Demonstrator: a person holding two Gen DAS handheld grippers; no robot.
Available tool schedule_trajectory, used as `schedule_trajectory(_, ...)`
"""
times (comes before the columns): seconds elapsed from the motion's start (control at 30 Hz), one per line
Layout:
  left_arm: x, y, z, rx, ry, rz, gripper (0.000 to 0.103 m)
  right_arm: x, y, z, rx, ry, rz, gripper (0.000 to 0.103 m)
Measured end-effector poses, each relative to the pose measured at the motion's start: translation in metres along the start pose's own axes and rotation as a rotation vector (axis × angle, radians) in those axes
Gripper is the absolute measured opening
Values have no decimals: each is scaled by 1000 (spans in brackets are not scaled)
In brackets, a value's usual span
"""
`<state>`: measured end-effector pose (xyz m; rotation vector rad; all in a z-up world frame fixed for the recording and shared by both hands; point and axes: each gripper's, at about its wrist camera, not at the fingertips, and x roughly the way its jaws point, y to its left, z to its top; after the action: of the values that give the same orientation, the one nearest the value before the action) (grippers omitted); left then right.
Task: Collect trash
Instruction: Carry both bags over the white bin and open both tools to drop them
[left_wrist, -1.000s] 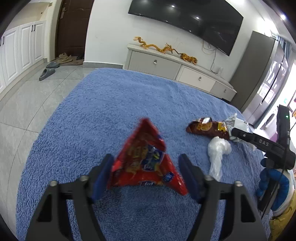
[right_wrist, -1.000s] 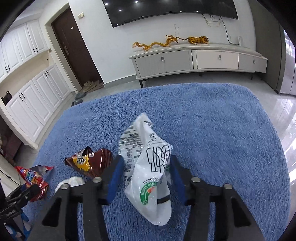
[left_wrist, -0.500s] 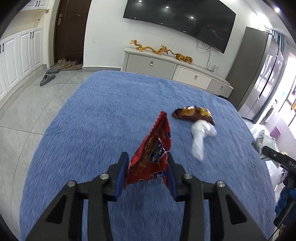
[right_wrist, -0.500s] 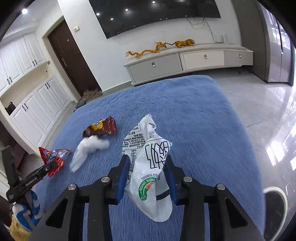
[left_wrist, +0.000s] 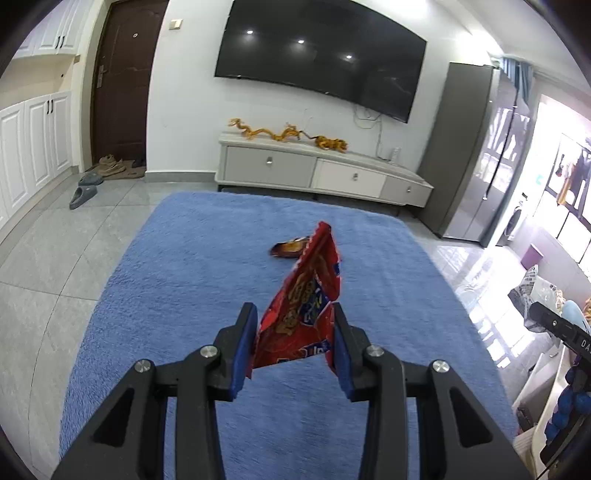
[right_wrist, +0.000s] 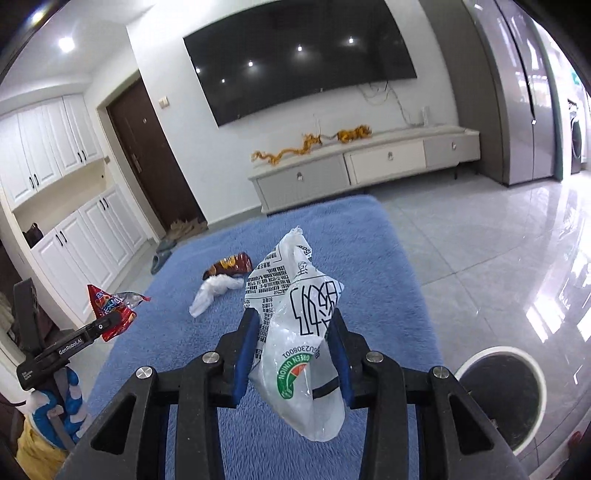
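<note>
Trash in hand: red snack bag (left_wrist: 301, 314) clamped in left claw (left_wrist: 293, 347); white printed plastic bag (right_wrist: 295, 332) clamped in right claw (right_wrist: 291, 354).
Left claw state: closed on the red bag's lower part, bag standing up, tip toward 12 o'clock.
Right claw state: closed on the white bag's middle, upper end toward 12 o'clock, lower end drooping below the jaws.
Trash left behind: brown wrapper (right_wrist: 229, 265) and crumpled white plastic (right_wrist: 212, 291), lying on the blue rug (right_wrist: 369, 258), touching or nearly so.
Direction from right claw: both at about 11 o'clock, well apart from it.
Direction from left claw: brown wrapper (left_wrist: 290, 248) at about 12 o'clock, partly hidden behind the red bag; crumpled plastic not seen in this view.
Bin: round dark opening with pale rim (right_wrist: 496, 397) on the floor at about 4 o'clock of the right claw, just off the rug edge.
Nearer arm to bin: right, judged from its own view.
Likely next step: unloading both claws into the bin, then returning for the 2 remaining pieces.
Risk: thin film slipping or snagging on release.
</note>
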<state>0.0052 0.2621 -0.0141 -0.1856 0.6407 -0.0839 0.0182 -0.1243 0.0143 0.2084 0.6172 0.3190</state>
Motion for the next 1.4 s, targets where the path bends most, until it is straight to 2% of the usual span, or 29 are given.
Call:
schedule_trajectory(0.17, -14, -41, 1, 52, -7, -34, 37, -40, -9, 1, -1, -85, -9, 35)
schedule_trajectory(0.3, -21, -73, 2, 84, -11, -58, 37, -68, -22, -4, -7, -144, -48, 35)
schedule_trajectory(0.53, -13, -139, -7, 154, 27, -87, 37, -95, -65, -20, 46, -194, -127, 35)
schedule_trajectory(0.8, -2, -209, -26, 253, 52, -77, 37, -101, -105, -36, 102, -186, -163, 35)
schedule_trajectory(1.1, 4, -252, -47, 360, 48, -38, 37, -95, -122, -48, 97, -139, -155, 35)
schedule_trajectory(1.4, 18, -283, -59, 444, 70, -40, 37, -89, -145, -60, 142, -111, -167, 35)
